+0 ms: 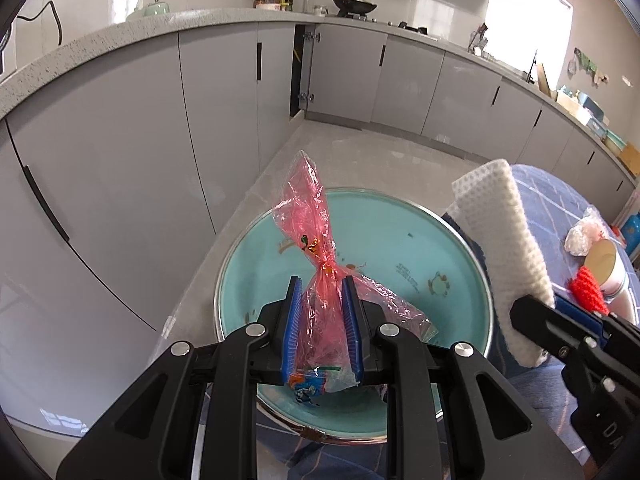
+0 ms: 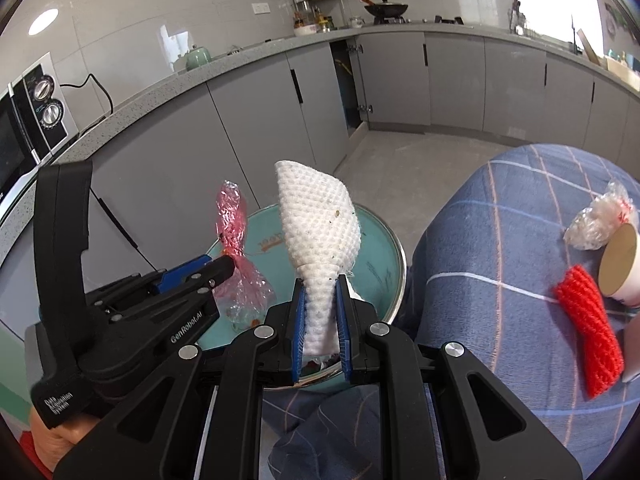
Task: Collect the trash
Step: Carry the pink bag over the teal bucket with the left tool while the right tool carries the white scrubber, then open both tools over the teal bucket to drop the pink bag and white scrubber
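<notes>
The left gripper (image 1: 322, 300) is clamped on a crumpled pink plastic bag (image 1: 316, 248), its blue pads (image 1: 293, 320) pressing the bag's lower half while the twisted upper part stands up past the fingertips. Directly beneath and ahead of that gripper sits a round turquoise basin (image 1: 400, 236) with a metal rim and small cartoon prints on its floor; there is a line of small print there too, too fine to read. The right gripper (image 2: 322, 300) is closed on a white waffle-textured cloth (image 2: 320, 216), which rises upright beyond its fingers and carries a few dark specks; the same basin lies below and in front of it. To the right of the right gripper a blue checked tablecloth (image 2: 500, 240) covers the table, and on it, well off to the right, lie a red knitted piece (image 2: 588, 332), a paper cup (image 2: 620, 264) on its side touching it, and a crumpled clear plastic wrapper (image 2: 600, 220) just beyond the cup. Farther ahead of both grippers run grey kitchen cabinets (image 1: 200, 120) under a speckled countertop, one door ajar, with a wok (image 2: 386, 9) on the stove. Far left of the right gripper stands a microwave (image 2: 28, 120). The left gripper's body reads "GenRobot.AI".
</notes>
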